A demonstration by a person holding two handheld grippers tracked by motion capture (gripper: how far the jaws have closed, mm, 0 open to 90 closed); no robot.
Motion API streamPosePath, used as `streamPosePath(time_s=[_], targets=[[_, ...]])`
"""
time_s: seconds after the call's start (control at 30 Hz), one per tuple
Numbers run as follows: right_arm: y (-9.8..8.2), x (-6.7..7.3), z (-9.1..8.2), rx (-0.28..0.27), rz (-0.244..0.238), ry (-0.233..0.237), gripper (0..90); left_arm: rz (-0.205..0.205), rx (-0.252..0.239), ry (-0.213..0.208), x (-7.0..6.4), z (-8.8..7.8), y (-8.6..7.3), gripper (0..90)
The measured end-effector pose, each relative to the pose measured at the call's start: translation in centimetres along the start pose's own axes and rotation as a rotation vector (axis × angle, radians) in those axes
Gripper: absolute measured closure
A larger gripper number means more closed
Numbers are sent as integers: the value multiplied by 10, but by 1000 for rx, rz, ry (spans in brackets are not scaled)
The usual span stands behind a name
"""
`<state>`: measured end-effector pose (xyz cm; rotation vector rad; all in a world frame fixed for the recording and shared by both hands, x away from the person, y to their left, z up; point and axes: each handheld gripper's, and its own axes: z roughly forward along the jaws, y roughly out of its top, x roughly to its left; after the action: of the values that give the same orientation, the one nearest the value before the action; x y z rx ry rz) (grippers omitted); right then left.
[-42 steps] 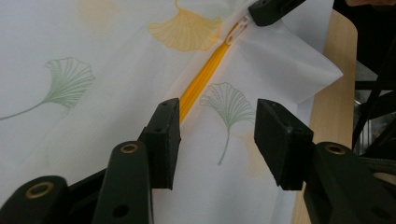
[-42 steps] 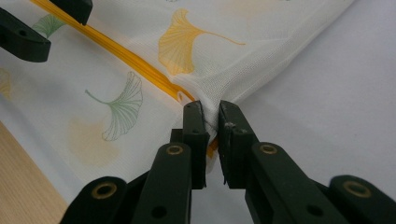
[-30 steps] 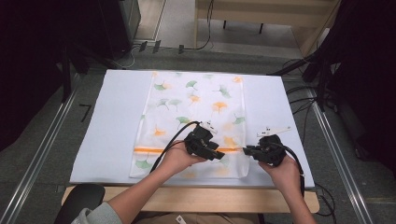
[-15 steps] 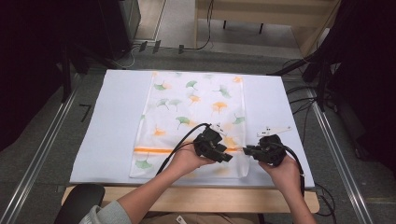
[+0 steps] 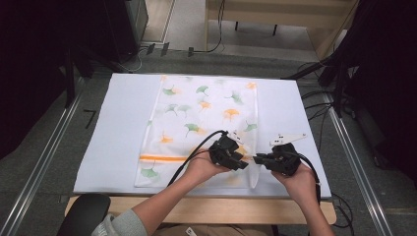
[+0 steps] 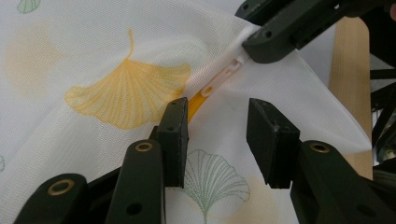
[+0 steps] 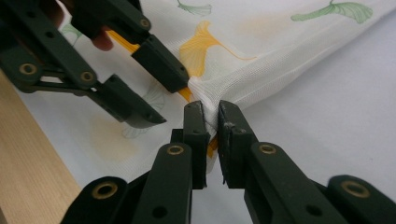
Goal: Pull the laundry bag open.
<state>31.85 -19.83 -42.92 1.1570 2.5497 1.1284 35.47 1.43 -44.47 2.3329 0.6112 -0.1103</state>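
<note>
Now, left tongs [image 6: 217,140] shifted right, closing, nothing gripped, right tongs [image 7: 211,135] pinching mesh bag [image 5: 196,113] edge.

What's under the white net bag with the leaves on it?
Under the white mesh bag printed with orange and green leaves lies a pale blue table cover. Its orange zipper is closed here, so the bag's inside stays hidden.

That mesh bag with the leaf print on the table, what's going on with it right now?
A person is working on the mesh bag with a handheld gripper in each hand. It lies flat on the white table. The right gripper is pinched shut on the bag's edge by the orange zipper. The left gripper sits close beside it, jaws straddling the zipper line and just closing in, not yet pressing on the white zipper pull. It looks like a zipper is about to be worked.
</note>
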Motion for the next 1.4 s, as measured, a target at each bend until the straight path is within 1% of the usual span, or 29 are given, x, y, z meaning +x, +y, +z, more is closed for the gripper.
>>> streamPosePath(time_s=[0.07, 0.13, 0.17, 0.27, 0.3, 0.37, 0.4, 0.47, 0.5, 0.53, 0.63, 0.67, 0.77, 0.83, 0.87, 0.9, 0.93, 0.97, 1.0, 1.07, 1.1, 1.13, 1.27, 1.37, 1.4], targets=[[0, 1, 0, -1, -1, 3, 838, -3, -7, -6, 1, 1, 0, 595], [1, 2, 0, -3, -7, 12, 838, 0, -4, -9, 2, 2, 0, 593], [1, 2, 0, -3, -11, 8, 838, -3, -1, -9, 2, 2, 0, 590], [2, 2, 0, -3, -2, 0, 838, -16, 0, -39, -1, 2, 0, 595], [2, 1, -1, -8, 1, 2, 838, -9, 0, -45, -3, 3, 0, 604], [2, 0, -2, -13, 5, 7, 838, -4, 9, -31, -5, 4, 0, 612], [2, 0, -2, -13, 6, 9, 838, 1, 9, -24, -5, 4, 0, 611], [2, 2, -2, -11, -2, 9, 838, -12, 1, -18, -3, 4, 0, 608], [2, 2, -2, -11, -2, 9, 838, -13, 5, -10, -1, 4, 0, 608], [2, 3, -2, -9, -6, 17, 839, -12, -1, -11, 0, 3, 0, 595], [3, 3, -1, -7, -5, 22, 840, -5, -11, -18, 1, 3, 1, 591], [3, 4, -1, -7, -7, 25, 840, -10, -21, -32, 1, 3, 0, 591], [3, 3, -1, -2, -13, 21, 840, -18, -25, -61, 2, 5, 0, 601], [2, 3, 0, 9, -13, 16, 840, -14, -26, -71, 0, 6, 0, 625], [2, 3, 0, 9, -14, 16, 839, -12, -23, -80, -2, 6, 1, 661], [2, 3, 0, 9, -14, 16, 839, -12, -23, -80, -2, 6, 1, 680], [2, 3, 0, 7, -13, 17, 839, -18, -31, -91, -4, 6, 1, 680], [3, 3, 1, 4, -12, 19, 839, -17, -32, -94, -4, 6, 2, 712], [2, 4, 1, 6, -15, 16, 839, -15, -27, -88, -5, 6, 2, 728], [2, 3, 1, 6, -13, 17, 840, -34, -27, -89, -4, 7, 3, 736], [2, 4, 0, 9, -9, 18, 840, -36, -26, -85, -4, 7, 3, 752], [3, 4, 0, 6, -13, 22, 840, -37, -26, -85, -3, 7, 3, 776], [3, 4, 0, 4, -14, 22, 840, -31, -30, -73, -3, 7, 4, 810], [3, 4, 0, 3, -9, 22, 840, -45, -31, -71, -2, 8, 4, 831], [3, 5, 0, 3, -8, 23, 840, -55, -34, -75, -2, 8, 4, 836]])
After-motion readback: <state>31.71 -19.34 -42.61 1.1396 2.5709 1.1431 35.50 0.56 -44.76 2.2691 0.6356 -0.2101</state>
